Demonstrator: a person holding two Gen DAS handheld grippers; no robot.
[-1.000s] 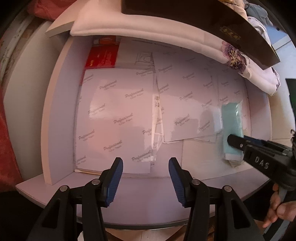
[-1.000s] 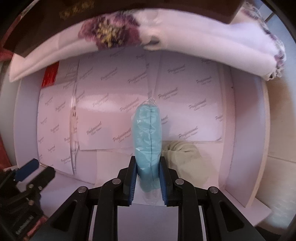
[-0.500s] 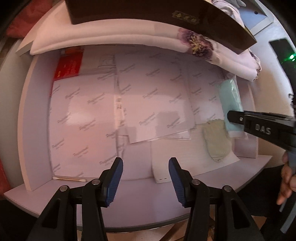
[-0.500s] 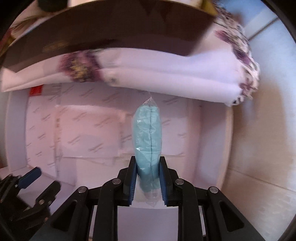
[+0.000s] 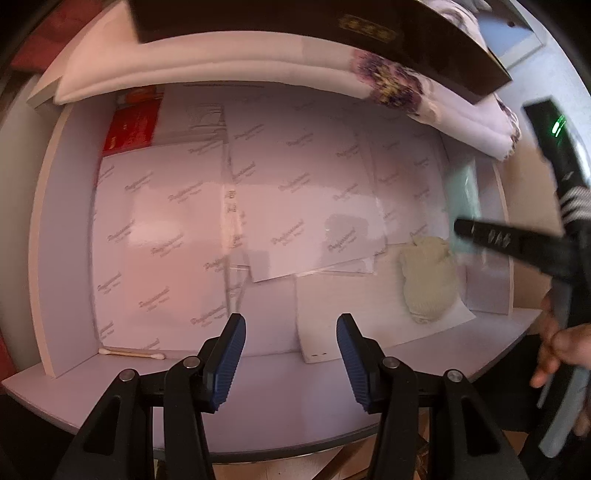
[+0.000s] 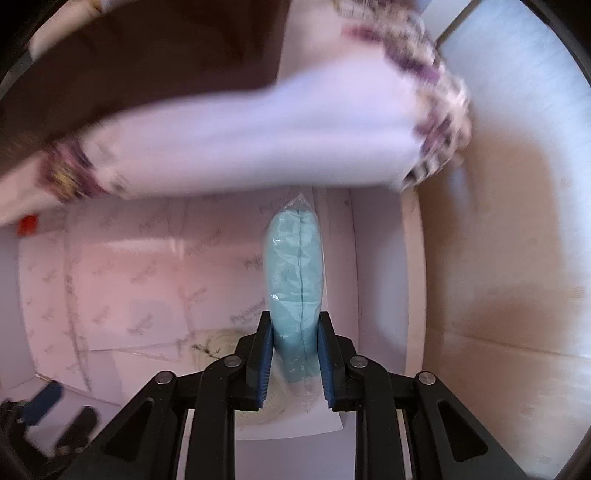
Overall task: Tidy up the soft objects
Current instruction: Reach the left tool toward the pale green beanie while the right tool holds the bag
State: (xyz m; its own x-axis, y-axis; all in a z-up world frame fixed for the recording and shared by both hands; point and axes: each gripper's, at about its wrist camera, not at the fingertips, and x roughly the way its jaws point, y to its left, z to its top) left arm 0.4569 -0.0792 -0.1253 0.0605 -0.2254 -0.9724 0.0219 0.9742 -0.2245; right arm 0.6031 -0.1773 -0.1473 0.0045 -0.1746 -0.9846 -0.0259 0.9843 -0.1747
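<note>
Soft blue packet (image 6: 294, 280), sealed in clear plastic, is seen at the centre of the right wrist view, clamped upright between the blue pads of the right gripper (image 6: 295, 363), whose jaws are narrowed onto its lower end. Behind the packet, a compartment lined with white printed sheets (image 6: 122, 280) is visible. A folded white cloth with purple floral print (image 6: 258, 133) crosses the upper half of the frame, blurred. A cream knitted item (image 6: 218, 345) is partly seen at lower centre-left, just beside the gripper. The left gripper (image 6: 55, 413) is observed, blurred, at the lower left.

In the left wrist view, the left gripper (image 5: 290, 358) is noted at the bottom centre with its jaws parted about halfway and nothing between them. The cream knitted item (image 5: 430, 280) lies at the right of the compartment floor on the printed sheets (image 5: 184, 229). The blue packet (image 5: 461, 199) is seen pale and blurred at the right edge, gripped by the right gripper (image 5: 460, 226), above and just beside the knitted item. A cotton swab (image 5: 133, 353) lies at the lower left. A red card (image 5: 133, 123) is noted at the upper left, and the floral cloth (image 5: 388, 77) with a dark box (image 5: 295, 18) across the top. A hand (image 5: 561, 347) is visible at the lower right.
</note>
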